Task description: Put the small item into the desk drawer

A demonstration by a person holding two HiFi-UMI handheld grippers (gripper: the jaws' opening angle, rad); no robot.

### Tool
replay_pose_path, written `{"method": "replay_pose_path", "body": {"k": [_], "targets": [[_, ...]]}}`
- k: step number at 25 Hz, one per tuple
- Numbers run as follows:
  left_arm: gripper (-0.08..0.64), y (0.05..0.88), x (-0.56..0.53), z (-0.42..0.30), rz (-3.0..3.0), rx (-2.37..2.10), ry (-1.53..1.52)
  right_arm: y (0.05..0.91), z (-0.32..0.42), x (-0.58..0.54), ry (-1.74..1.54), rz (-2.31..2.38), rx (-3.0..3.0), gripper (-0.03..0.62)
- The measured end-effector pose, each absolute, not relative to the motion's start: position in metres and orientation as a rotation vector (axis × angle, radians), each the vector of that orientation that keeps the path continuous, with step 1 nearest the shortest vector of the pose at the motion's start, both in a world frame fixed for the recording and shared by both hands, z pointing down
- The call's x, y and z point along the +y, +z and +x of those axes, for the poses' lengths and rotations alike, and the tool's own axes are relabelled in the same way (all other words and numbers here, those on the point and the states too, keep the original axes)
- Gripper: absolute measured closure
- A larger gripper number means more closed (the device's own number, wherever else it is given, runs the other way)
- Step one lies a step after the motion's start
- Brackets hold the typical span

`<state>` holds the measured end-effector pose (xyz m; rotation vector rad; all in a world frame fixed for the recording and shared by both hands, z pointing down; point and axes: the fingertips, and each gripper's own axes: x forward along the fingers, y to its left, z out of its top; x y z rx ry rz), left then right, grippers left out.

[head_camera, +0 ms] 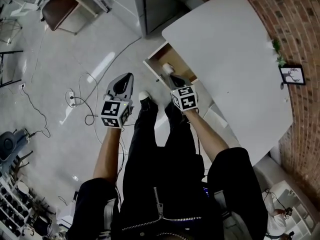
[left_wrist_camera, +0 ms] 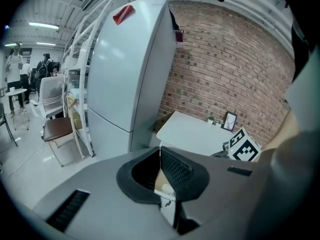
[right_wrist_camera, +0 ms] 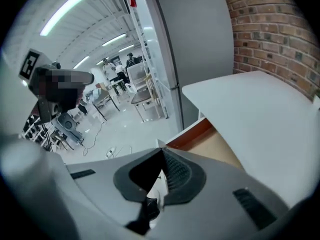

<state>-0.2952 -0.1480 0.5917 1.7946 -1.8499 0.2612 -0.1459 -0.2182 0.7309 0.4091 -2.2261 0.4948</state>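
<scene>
Head view: small item (head_camera: 168, 67) in open drawer (head_camera: 162, 55); gripper views: left claw (left_wrist_camera: 160, 149), right claw (right_wrist_camera: 161, 153) pressed together

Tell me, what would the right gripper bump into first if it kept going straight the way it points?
Probably the open desk drawer: the right gripper, jaws shut, points down at its front corner. Depth is unclear, so I can't be sure.
</scene>
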Motion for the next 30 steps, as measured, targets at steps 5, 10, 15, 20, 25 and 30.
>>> {"method": "replay_pose_path", "body": {"k": [5, 10, 15, 20, 25, 30], "targets": [[0.538, 0.565, -0.161, -0.288, 1.864, -1.851, 0.253, 0.670, -0.134, -0.231, 0.485, 0.503, -2.324, 0.588], [0.538, 0.527, -0.176, -0.292, 1.926, -1.889, 0.240, 0.602, -0.129, -0.254, 0.438, 0.589, -2.450, 0.588], [0.538, 0.482, -0.190, -0.294, 1.992, -1.940, 0.213, 0.542, -0.120, -0.273, 0.411, 0.676, -2.557, 0.588], [0.538, 0.435, -0.210, -0.301, 2.081, -1.989, 0.194, 0.479, -0.115, -0.302, 0.324, 0.781, -2.667, 0.588], [0.538, 0.406, -0.218, -0.307, 2.127, -2.027, 0.171, 0.420, -0.109, -0.313, 0.195, 0.841, -2.768, 0.588], [0.538, 0.393, -0.226, -0.308, 2.168, -2.046, 0.171, 0.394, -0.102, -0.319, 0.171, 0.885, -2.825, 0.588]]}}
